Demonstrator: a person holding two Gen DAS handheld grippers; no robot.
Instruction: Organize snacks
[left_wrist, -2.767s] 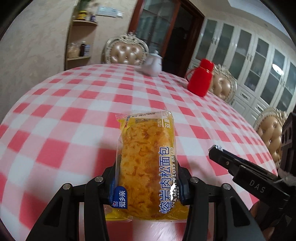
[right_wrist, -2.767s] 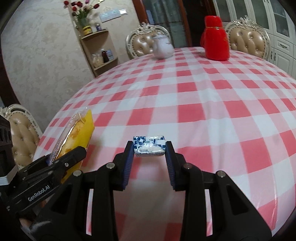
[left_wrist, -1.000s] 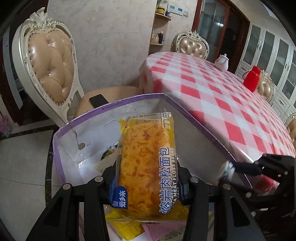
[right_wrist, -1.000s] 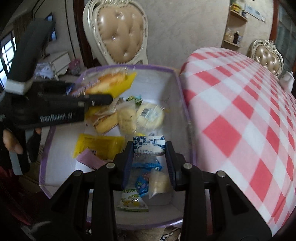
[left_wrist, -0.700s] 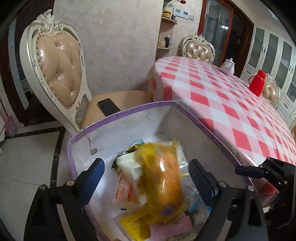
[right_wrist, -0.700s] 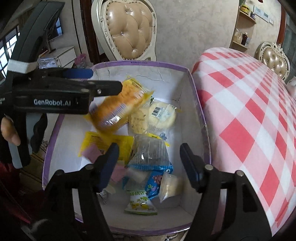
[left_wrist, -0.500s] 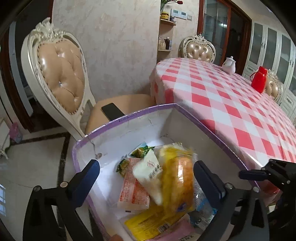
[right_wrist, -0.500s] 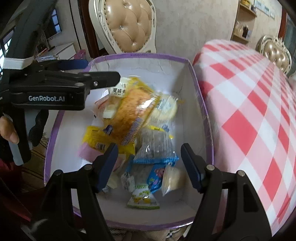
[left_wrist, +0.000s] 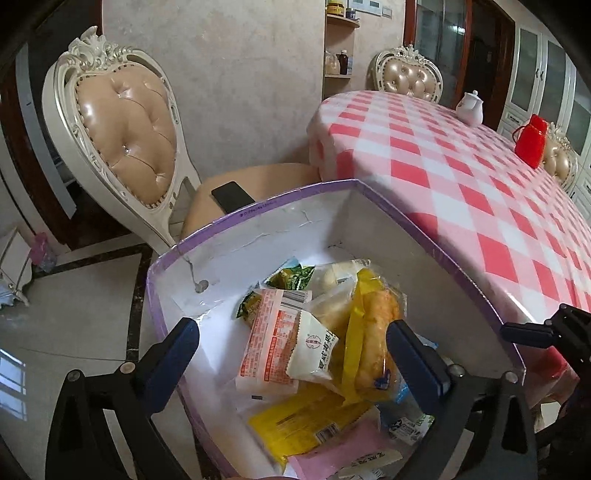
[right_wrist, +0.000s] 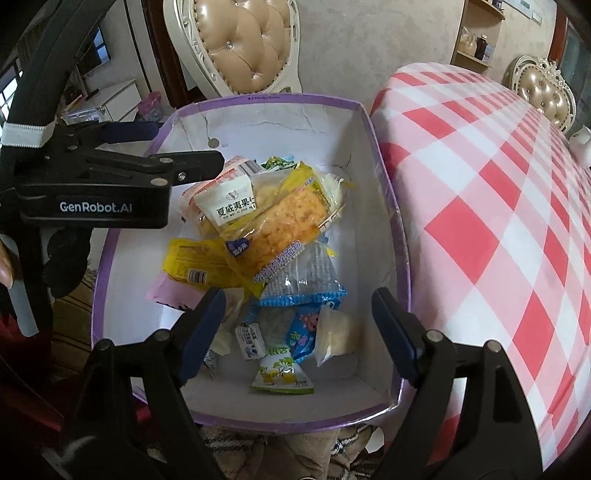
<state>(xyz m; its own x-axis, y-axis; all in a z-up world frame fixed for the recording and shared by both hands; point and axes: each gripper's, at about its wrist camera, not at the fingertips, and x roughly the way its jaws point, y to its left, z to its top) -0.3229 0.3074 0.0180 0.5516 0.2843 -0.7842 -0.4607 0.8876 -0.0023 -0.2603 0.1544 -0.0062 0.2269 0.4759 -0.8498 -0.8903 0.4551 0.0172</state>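
Two snacks lie released in the purple-rimmed box (right_wrist: 384, 192): the meat floss bread (right_wrist: 280, 221) rests slantwise on top of the pile near the far wall, and the small blue-and-white packet (right_wrist: 251, 339) lies low towards the near wall. The box stands just beside the edge of the checked bench (right_wrist: 498, 206). The left gripper (left_wrist: 291, 354) is held wide above the pile, nothing between its jaws. The jaws of the right gripper (right_wrist: 299, 325) have just been opening and grip nothing. Both grippers are best lifted straight up, clear of the rim, so no wrapper is snagged.
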